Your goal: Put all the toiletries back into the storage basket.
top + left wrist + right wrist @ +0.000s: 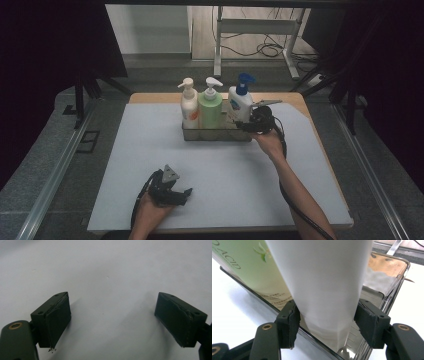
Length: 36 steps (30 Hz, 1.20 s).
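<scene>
- My tabletop (295, 100) is light wood, showing along its far edge and right corner.
- A pale grey-white mat (225, 175) lies flat on it and covers nearly all of it.
- On the mat, towards the far middle, I see a clear rectangular tray (215, 134); it stands level.
- The tray carries three pump bottles in a row.

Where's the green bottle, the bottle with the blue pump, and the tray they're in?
green bottle (210, 111), high view, on its body.
blue-pump bottle (239, 102), high view, on its white body.
tray (216, 135), high view, on its front wall.
</scene>
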Each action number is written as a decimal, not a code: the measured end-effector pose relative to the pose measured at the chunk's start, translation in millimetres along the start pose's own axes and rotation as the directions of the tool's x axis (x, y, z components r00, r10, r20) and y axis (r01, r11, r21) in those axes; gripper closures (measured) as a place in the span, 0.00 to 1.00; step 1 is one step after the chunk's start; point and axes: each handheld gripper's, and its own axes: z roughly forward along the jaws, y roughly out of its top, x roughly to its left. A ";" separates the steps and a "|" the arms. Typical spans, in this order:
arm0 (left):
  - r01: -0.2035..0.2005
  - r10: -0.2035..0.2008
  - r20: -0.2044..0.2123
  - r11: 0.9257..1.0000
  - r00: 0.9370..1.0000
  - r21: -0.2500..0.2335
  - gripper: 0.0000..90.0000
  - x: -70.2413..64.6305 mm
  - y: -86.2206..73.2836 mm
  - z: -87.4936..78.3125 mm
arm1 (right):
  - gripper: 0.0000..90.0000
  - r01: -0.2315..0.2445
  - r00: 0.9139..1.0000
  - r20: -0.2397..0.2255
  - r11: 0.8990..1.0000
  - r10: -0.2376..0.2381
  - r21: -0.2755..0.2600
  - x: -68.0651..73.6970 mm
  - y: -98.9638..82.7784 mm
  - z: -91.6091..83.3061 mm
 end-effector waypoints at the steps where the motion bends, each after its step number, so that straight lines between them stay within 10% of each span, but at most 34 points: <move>1: 0.001 -0.001 0.000 1.000 1.000 0.000 0.15 0.0 0.0 0.0 | 0.43 -0.004 1.000 -0.001 1.000 0.004 -0.001 0.1 0.0 0.3; 36: -0.001 0.001 0.000 1.000 1.000 -0.001 0.15 0.1 -0.1 0.1 | 0.38 0.017 0.997 -0.072 1.000 -0.017 -0.007 14.9 2.0 -4.7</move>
